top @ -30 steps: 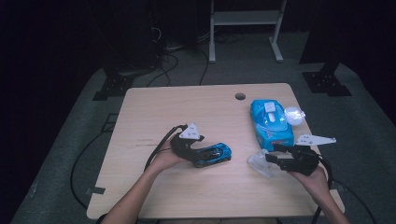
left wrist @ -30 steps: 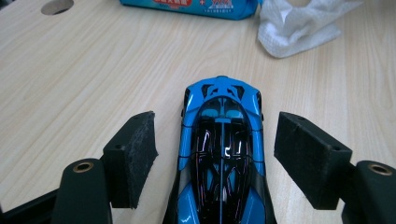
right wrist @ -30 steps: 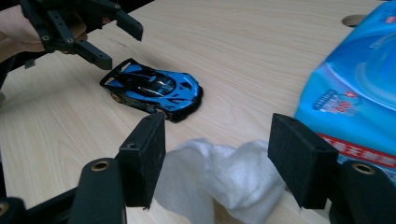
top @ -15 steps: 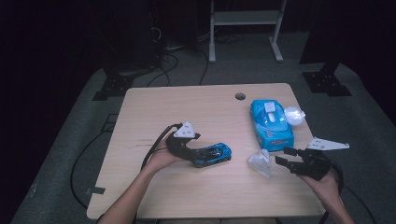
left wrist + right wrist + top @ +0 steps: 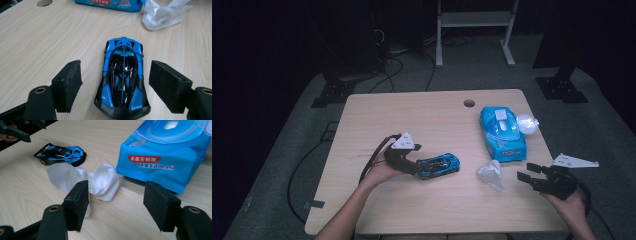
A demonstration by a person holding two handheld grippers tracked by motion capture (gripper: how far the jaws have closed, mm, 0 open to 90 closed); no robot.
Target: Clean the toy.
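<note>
The small, hard, glossy toy car (image 5: 123, 77) sits between the left gripper (image 5: 123, 87)'s parted, just-widened jaws, untouched; grip its flanks. The right gripper (image 5: 122, 205)'s jaws gape empty before the soft wipe (image 5: 82, 180).

A small blue-and-black toy car (image 5: 438, 165) stands on its wheels on the desk (image 5: 422, 115), low and glossy. A crumpled white wipe (image 5: 490, 174) lies just at its 3 o'clock, apart from it.

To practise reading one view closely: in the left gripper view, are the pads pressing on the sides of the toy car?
No, the toy car lies between the pads, with bare table showing on each side.
</note>
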